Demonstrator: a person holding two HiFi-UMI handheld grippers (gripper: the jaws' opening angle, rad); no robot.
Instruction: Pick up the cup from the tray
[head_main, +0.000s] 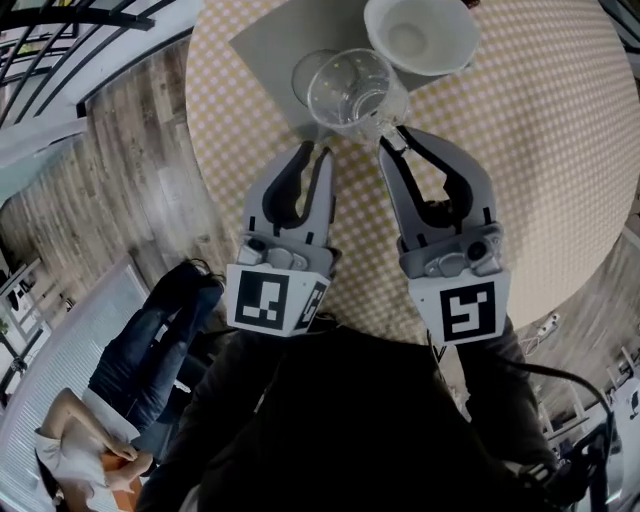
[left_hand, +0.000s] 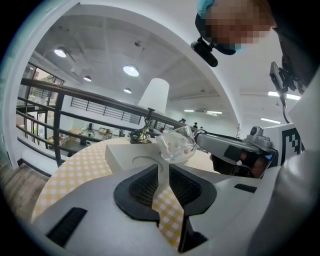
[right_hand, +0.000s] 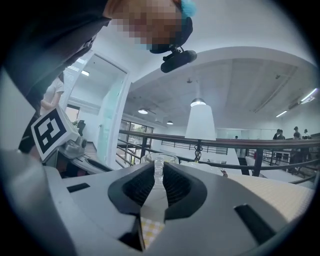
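Note:
A clear glass cup (head_main: 350, 90) hangs tilted above the grey tray (head_main: 262, 42) on the round table with the yellow checked cloth. My right gripper (head_main: 392, 140) is shut on the cup's wall, and the glass (right_hand: 158, 167) shows pinched between its pads. In the left gripper view the cup (left_hand: 176, 145) floats over the tray's round recess (left_hand: 144, 161), held from the right by the right gripper (left_hand: 227, 148). My left gripper (head_main: 312, 155) sits beside the cup, apart from it. Its jaws stand shut with nothing between them (left_hand: 163, 170).
A table lamp with a white shade (head_main: 420, 35) stands just behind the tray, close to the cup. The table's left edge (head_main: 200, 150) drops to a wooden floor. A dark railing (left_hand: 75, 95) runs behind the table. A person (head_main: 90, 440) sits at the lower left.

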